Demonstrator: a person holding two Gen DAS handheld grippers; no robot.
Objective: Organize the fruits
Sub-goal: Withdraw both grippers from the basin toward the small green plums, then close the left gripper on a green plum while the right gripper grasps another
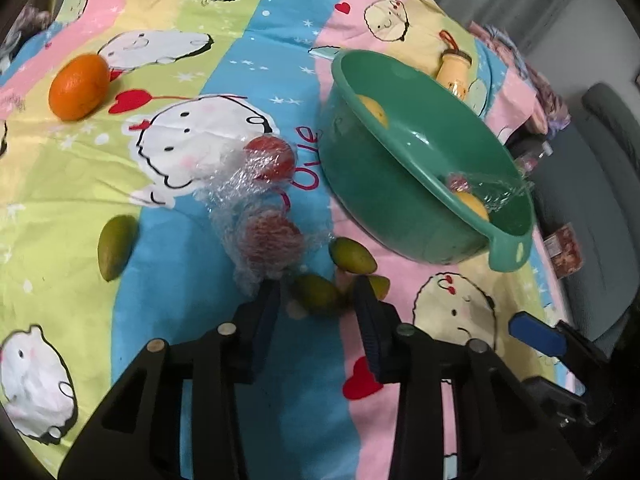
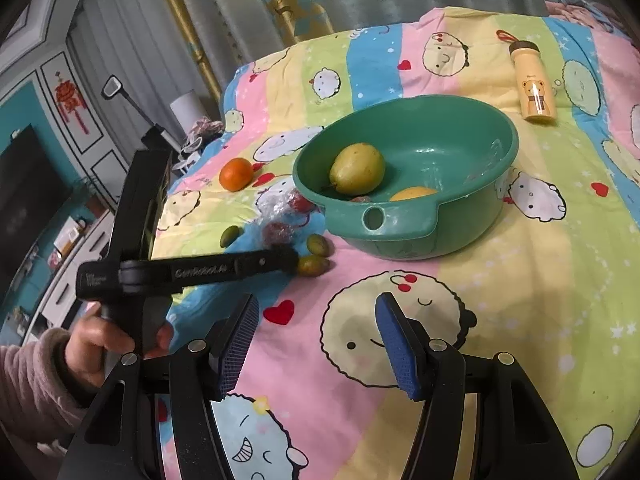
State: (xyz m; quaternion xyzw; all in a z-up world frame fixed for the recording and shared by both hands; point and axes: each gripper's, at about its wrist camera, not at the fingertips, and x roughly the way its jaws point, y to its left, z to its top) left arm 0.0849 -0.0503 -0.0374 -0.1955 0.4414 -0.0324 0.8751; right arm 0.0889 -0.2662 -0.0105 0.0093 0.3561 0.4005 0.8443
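A green basin (image 2: 404, 184) sits near the middle of a cartoon-print bedspread (image 2: 520, 280). Inside it lie a yellow-green pear (image 2: 357, 168) and a yellow fruit (image 2: 414, 193), which is partly hidden by the near rim. Toward the far right corner of the bedspread a yellow bear bottle (image 2: 534, 82) lies apart from the basin. Left of the basin rest an orange (image 2: 236, 174), red fruits in clear wrap (image 2: 282, 216) and small green fruits (image 2: 314, 265). The left gripper (image 2: 290, 262), held by a hand (image 2: 102, 346) in a pink sleeve, reaches the green fruit nearest the bedspread's near edge; whether it grips cannot be told. The right gripper (image 2: 316, 338) hovers over the bedspread, its blue pads apart with nothing between them.
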